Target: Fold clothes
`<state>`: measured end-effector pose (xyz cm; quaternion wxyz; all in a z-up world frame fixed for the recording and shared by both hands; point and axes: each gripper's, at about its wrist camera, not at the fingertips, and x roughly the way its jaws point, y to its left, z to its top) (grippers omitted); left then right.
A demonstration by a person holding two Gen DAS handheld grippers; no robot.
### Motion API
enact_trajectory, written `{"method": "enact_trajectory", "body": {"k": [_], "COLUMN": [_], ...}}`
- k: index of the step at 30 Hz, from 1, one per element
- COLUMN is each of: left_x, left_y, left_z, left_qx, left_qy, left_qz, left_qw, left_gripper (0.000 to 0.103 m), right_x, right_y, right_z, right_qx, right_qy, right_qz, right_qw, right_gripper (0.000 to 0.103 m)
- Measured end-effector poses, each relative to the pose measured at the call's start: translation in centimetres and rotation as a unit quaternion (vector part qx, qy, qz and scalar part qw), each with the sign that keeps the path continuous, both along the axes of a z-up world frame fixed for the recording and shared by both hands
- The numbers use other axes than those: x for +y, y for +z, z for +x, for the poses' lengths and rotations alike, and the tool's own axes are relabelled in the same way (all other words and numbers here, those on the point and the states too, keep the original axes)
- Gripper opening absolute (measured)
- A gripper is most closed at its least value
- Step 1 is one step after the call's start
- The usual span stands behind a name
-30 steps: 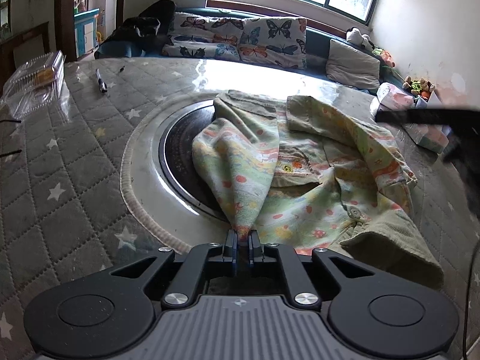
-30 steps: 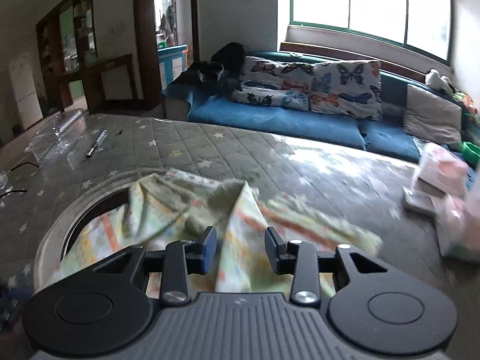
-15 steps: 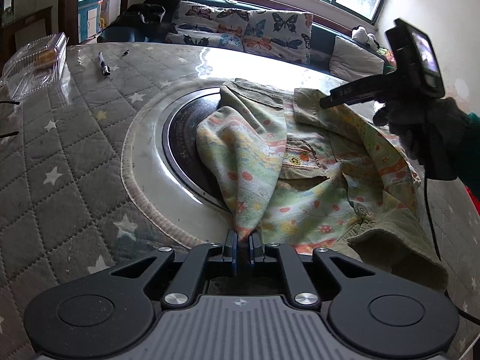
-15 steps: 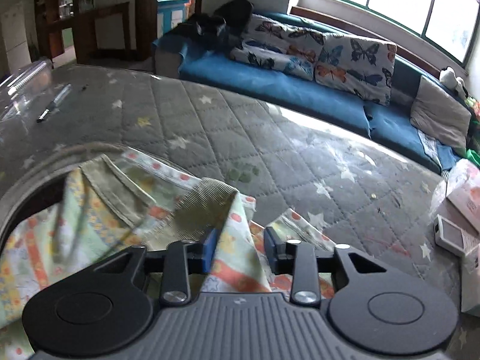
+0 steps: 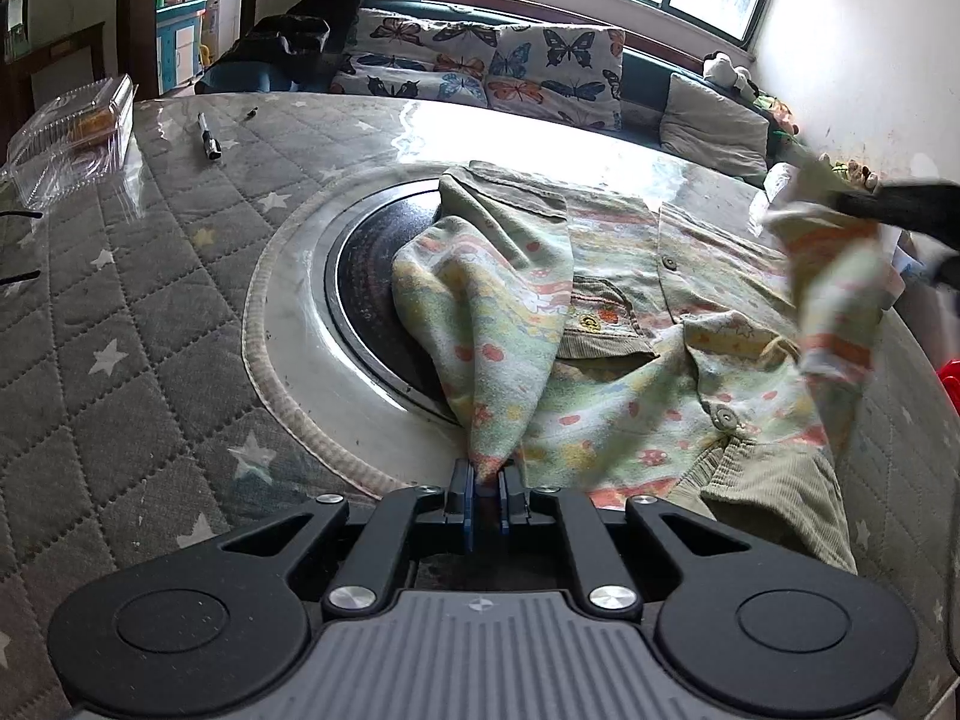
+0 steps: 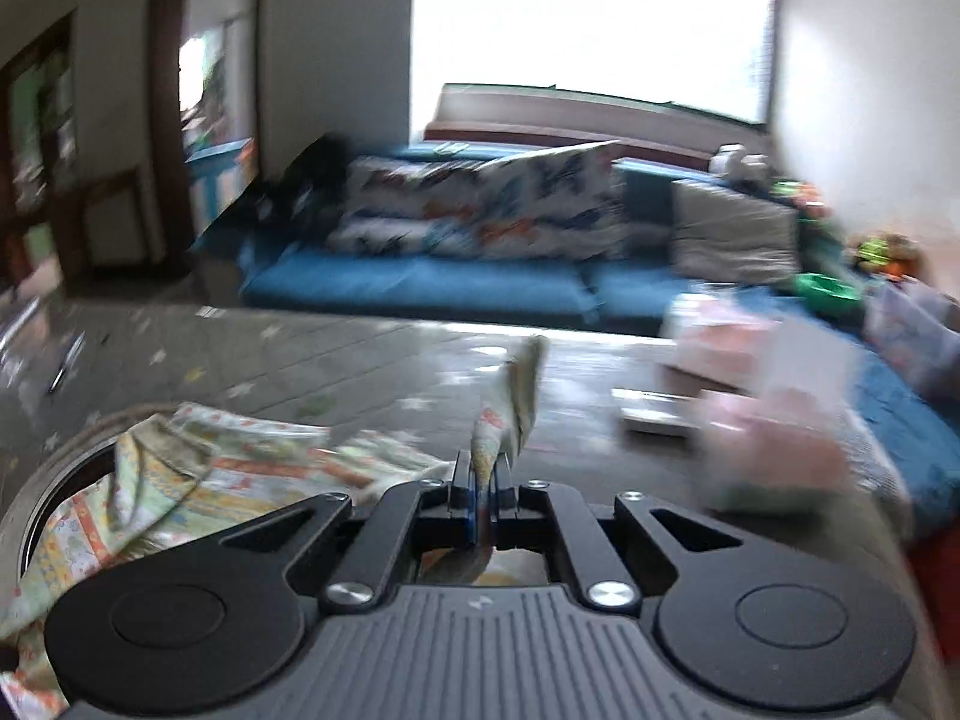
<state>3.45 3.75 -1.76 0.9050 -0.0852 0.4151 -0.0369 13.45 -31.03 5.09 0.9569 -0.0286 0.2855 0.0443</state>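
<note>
Right wrist view is smeared by motion blur, so the sofa [image 6: 456,288], the cushions and the pale boxes [image 6: 720,354] at the worktop's right edge are only soft shapes, and any print on those boxes cannot be read. Even so, the right gripper [image 6: 483,480] shows its jaws closed on a narrow pinch of printed fabric that stands up in a twisted peak above them. Left wrist view is sharp: the left gripper [image 5: 486,480] has its jaws closed on the tip of a sleeve, which rises from them in a taut cone. The garment [image 5: 630,324] is a small child's shirt in pale green and yellow with orange and red motifs, olive corduroy at the collar, pocket and cuff, and snap buttons down the front. It lies spread across the quilted, star-patterned worktop [image 5: 120,312], its left side draped over the dark round inset [image 5: 366,282] in the middle. At the right of that view a lifted flap of the shirt is blurred and partly hides the dark body of the other tool, which is cut off by the frame edge. A pen [image 5: 209,135] and a clear plastic clamshell box [image 5: 72,138] sit well apart from the shirt, far left. No writing is legible anywhere.
</note>
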Motion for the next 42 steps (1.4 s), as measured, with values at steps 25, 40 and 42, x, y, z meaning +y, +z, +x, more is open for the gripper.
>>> {"method": "enact_trajectory", "body": {"k": [25, 40, 42], "left_x": [-0.2, -0.1, -0.1], "left_y": [1.0, 0.6, 1.0], "left_z": [-0.8, -0.9, -1.0], "left_qx": [-0.001, 0.010, 0.008], "left_qy": [-0.003, -0.003, -0.003], "left_qz": [0.031, 0.036, 0.039], "left_qw": [0.9995, 0.9993, 0.9992], "left_gripper": [0.018, 0.031, 0.036], "right_x": [-12.6, -13.9, -13.4], "right_y": [-7.4, -9.0, -8.6], "right_z": [-11.3, -7.9, -8.3], "right_qx": [0.082, 0.088, 0.086], "right_qy": [-0.132, -0.150, -0.141], "right_qz": [0.049, 0.029, 0.032], "right_qw": [0.987, 0.984, 0.986], "right_gripper": [0.040, 0.043, 0.046]}}
